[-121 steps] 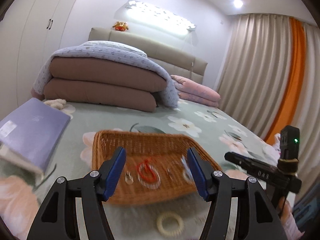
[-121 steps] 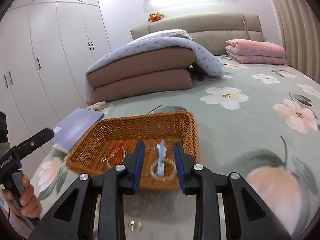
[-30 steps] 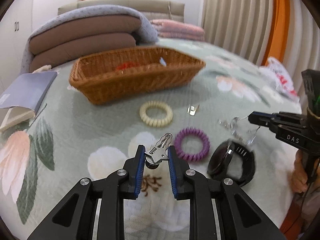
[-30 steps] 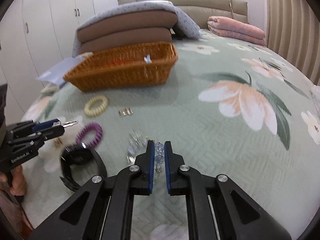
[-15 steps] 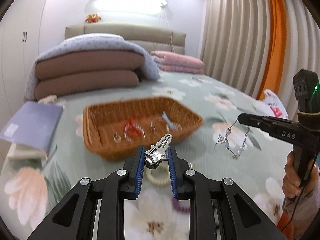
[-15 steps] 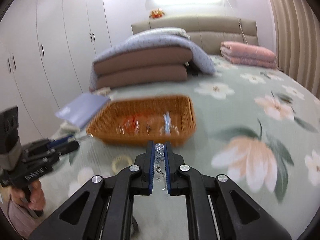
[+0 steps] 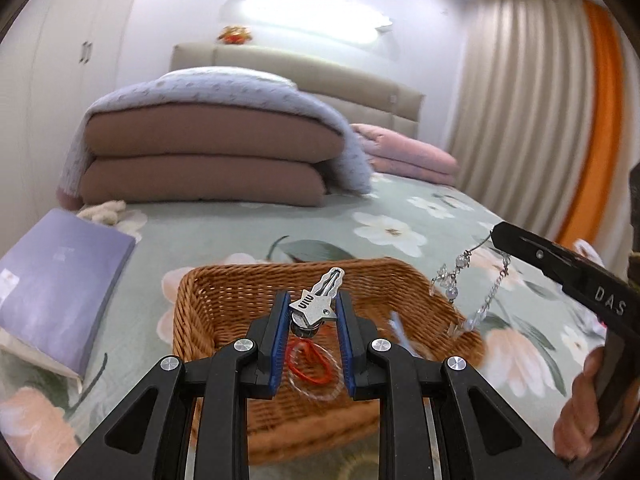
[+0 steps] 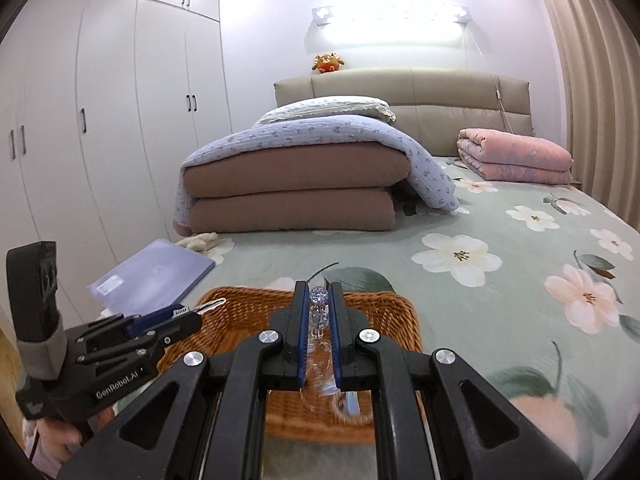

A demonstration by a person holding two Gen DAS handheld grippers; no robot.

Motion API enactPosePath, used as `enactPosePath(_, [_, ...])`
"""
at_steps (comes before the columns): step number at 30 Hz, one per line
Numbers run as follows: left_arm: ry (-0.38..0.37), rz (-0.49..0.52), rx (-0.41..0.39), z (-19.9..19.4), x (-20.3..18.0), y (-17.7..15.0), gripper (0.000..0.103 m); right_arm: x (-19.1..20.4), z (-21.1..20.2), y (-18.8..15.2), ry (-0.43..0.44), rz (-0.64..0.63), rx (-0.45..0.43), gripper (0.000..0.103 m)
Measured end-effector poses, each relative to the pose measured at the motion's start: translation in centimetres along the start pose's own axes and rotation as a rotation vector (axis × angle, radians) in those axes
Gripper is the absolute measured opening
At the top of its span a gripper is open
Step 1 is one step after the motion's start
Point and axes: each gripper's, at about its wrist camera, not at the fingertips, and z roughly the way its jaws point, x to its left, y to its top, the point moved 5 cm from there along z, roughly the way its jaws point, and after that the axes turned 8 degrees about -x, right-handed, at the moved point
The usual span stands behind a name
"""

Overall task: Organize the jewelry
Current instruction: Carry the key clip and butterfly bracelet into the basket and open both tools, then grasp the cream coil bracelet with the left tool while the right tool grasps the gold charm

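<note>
Over the wicker basket [image 7: 208, 292], the left gripper [image 7: 313, 322] clamps a silver hair clip [image 7: 318, 300] and the right gripper [image 8: 319, 322] a crystal bracelet [image 7: 460, 292], both seemingly ready for release.

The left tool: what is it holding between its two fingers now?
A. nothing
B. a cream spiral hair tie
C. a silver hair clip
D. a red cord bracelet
C: the left tool is shut on a silver hair clip, held above the wicker basket.

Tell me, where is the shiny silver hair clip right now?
The silver hair clip is pinched in the left gripper, held above the wicker basket, over the red band inside.
</note>
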Motion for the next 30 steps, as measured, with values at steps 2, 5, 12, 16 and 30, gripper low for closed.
enactPosePath(2, [0.033,-0.008,0.01,1.1,0.3,-0.6,0.023,-0.4,2.2,-1.1,-0.005,0.018,0.023,0.011])
enactPosePath(5, [0.062,-0.011,0.027,2.3,0.7,-1.9,0.023,-1.1,3.9,-2.9,-0.013,0.046,0.063,0.011])
enactPosePath(12, [0.083,-0.016,0.057,3.5,1.3,-3.3,0.023,-3.1,5.9,-5.8,-0.007,0.109,0.148,0.011])
enactPosePath(16, [0.084,-0.027,0.056,3.5,1.6,-3.4,0.023,-3.2,6.2,-6.3,-0.008,0.109,0.165,0.011])
enactPosePath(30, [0.054,-0.07,-0.008,1.9,1.9,-2.8,0.05,-2.9,5.8,-6.3,0.004,0.097,0.138,0.029])
